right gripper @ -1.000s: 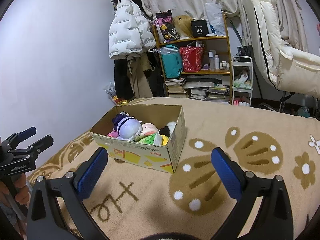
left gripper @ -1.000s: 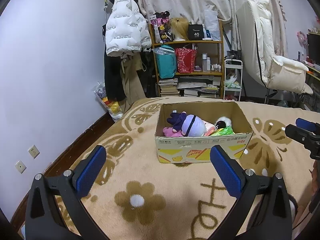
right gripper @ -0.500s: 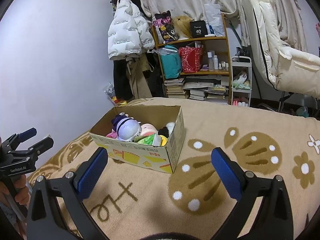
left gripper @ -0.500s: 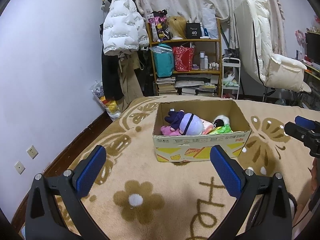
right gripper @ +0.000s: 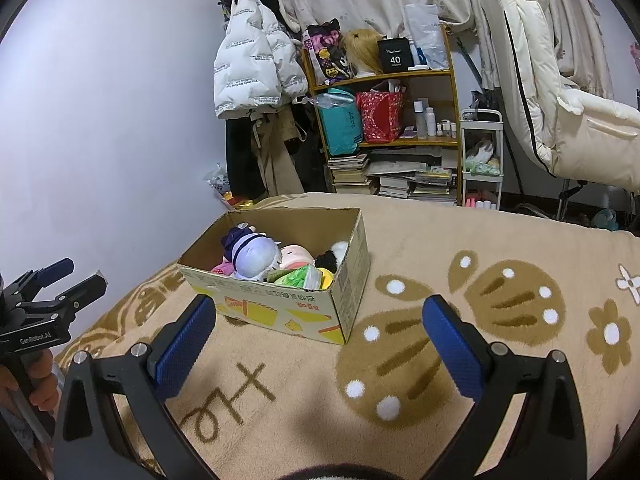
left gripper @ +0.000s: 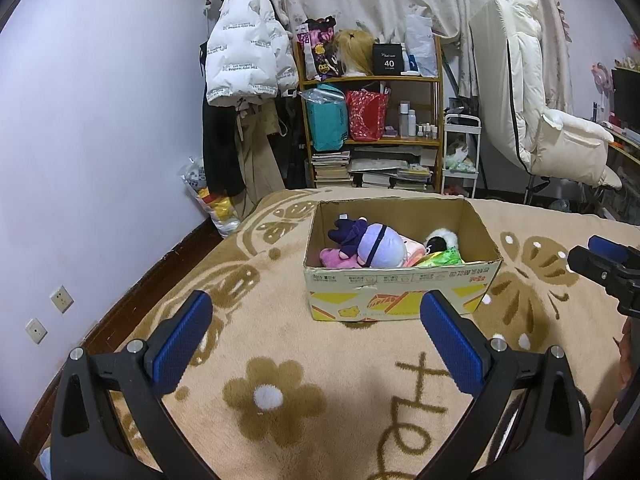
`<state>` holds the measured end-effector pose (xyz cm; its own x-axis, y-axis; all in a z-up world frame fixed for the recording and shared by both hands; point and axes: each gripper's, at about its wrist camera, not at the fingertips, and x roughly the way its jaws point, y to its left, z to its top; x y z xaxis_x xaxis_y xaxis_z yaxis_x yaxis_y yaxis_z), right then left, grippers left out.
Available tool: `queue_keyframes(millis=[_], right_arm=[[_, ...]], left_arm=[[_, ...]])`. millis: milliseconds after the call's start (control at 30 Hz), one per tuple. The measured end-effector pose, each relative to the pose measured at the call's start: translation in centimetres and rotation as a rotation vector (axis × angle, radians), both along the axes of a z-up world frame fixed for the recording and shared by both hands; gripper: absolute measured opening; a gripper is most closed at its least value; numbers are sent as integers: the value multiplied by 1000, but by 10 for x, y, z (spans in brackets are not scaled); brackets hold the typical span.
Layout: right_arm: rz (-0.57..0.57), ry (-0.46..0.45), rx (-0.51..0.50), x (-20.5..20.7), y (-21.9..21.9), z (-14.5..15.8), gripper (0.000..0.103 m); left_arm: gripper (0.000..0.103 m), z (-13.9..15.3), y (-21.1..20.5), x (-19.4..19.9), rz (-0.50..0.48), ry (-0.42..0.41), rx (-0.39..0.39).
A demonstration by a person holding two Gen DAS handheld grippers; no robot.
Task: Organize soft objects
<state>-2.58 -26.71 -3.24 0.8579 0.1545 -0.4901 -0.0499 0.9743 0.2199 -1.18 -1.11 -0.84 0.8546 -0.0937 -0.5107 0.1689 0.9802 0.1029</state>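
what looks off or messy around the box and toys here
Nothing much stands out. The soft toys, including the purple plush, all sit inside the cardboard box, none spilled onto the blanket. The box's front rim has a small tear. Both the left gripper and right gripper are open and empty.

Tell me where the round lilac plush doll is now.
In both views the round lilac plush doll lies inside the open cardboard box on the tan blanket, left of a pink plush.

A big bed with a fuzzy tan blanket (left gripper: 280, 360) with brown flowers holds one open cardboard box (left gripper: 400, 292) of soft toys.
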Motion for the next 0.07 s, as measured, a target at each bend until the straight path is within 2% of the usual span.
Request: queue_keyframes(millis=[67], right_arm=[[-2,1,4,0,0,-1,103]], left_arm=[[103,0,0,0,0,-1,3]])
